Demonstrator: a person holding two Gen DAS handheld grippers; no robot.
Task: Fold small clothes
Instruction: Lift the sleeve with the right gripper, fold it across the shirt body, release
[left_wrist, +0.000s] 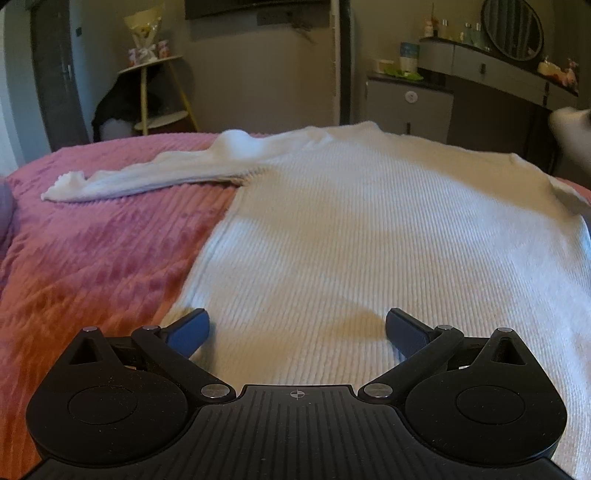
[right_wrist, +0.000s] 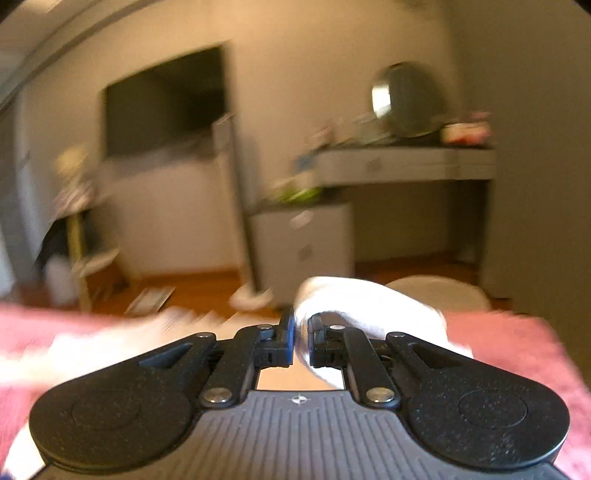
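White sweater (left_wrist: 369, 229) lengthwise, collar away (apparently).

A pink ribbed bedspread (left_wrist: 92, 258) covers the bed. At twelve o'clock stand beige walls (left_wrist: 258, 74); at two o'clock a grey dressing table (left_wrist: 480, 66) bears an oval dark-framed mirror (left_wrist: 513, 29). At ten o'clock stands a round-tiered yellow-legged shelf (left_wrist: 155, 92). The wooden floor (right_wrist: 192, 284) is orange-brown.

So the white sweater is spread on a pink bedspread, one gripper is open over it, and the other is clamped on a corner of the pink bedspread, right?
Not quite. The right gripper is clamped on white fabric, part of the white sweater, not the pink bedspread; the right wrist view shows it. The rest holds: the left gripper is open over the spread sweater.
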